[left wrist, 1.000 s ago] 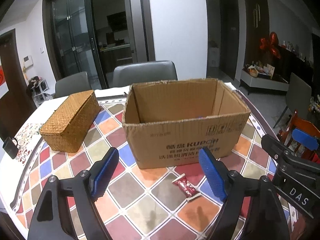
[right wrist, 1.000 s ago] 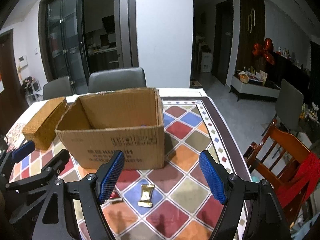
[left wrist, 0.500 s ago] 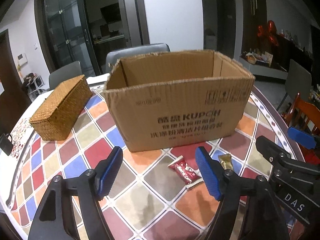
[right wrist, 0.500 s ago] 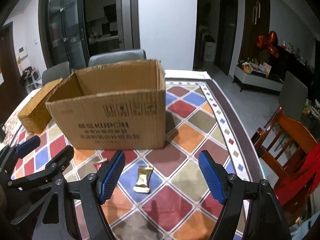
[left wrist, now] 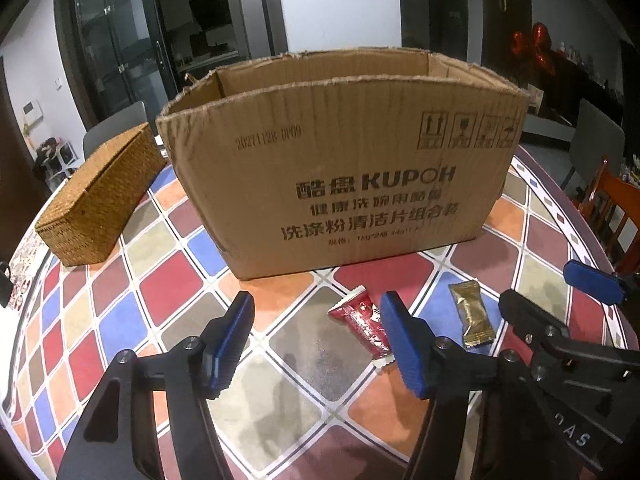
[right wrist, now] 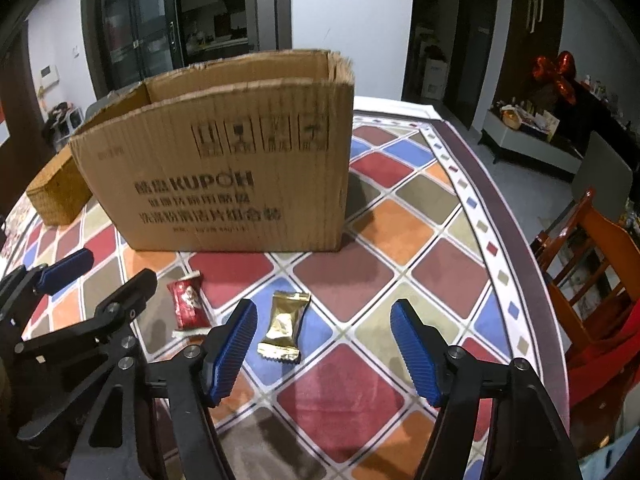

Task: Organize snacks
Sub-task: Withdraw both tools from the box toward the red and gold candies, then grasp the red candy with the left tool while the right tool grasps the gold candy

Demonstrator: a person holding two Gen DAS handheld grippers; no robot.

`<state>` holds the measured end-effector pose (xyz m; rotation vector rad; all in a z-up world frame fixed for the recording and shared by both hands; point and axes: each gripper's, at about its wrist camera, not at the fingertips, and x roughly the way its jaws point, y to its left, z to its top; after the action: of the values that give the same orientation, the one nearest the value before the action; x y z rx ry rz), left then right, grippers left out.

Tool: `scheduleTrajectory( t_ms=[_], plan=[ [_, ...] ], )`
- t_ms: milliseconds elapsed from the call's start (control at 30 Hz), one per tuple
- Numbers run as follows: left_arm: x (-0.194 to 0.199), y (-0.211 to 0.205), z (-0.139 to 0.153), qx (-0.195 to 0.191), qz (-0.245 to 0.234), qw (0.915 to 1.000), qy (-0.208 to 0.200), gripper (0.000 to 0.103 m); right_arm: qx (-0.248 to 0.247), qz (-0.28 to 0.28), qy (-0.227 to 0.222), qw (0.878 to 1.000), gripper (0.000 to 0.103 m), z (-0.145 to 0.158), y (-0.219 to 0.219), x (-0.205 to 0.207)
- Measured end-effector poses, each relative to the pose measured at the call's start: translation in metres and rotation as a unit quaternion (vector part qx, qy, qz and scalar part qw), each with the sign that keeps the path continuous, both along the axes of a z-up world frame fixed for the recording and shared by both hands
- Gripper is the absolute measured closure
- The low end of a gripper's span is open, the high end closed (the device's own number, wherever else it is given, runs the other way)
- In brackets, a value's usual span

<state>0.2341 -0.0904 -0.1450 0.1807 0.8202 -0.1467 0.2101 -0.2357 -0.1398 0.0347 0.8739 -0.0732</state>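
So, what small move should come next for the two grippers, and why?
Probably keep lowering both. The left gripper hangs above the red snack, the right gripper above the gold snack. Both jaws, just closing, stand open and touch no wrapper. Both snacks lie on the table before the cardboard box.

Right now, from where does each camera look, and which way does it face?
Left wrist: sits on the left claw, looking forward and down at the cardboard box, wicker box and red candy; the right claw shows too.
Right wrist: sits on the right claw, looking down at the gold candy; the left claw shows.
Shared: cardboard box, both candies, tiled table.
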Motion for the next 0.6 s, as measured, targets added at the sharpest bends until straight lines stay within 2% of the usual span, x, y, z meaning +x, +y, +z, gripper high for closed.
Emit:
scheduleTrajectory(
  t_ms=[467, 600],
  plan=[
    [0.018, -0.002, -0.02, -0.019, -0.004, 0.9993, 0.033, 0.045, 0.008, 0.026, 0.013, 1.0, 0.038, -0.024, 0.004, 0.011],
    [0.023, -0.005, -0.026, -0.024, -0.007, 0.9988, 0.042, 0.053, 0.011, 0.037, 0.02, 0.999, 0.043, -0.029, 0.005, 0.017]
  ],
)
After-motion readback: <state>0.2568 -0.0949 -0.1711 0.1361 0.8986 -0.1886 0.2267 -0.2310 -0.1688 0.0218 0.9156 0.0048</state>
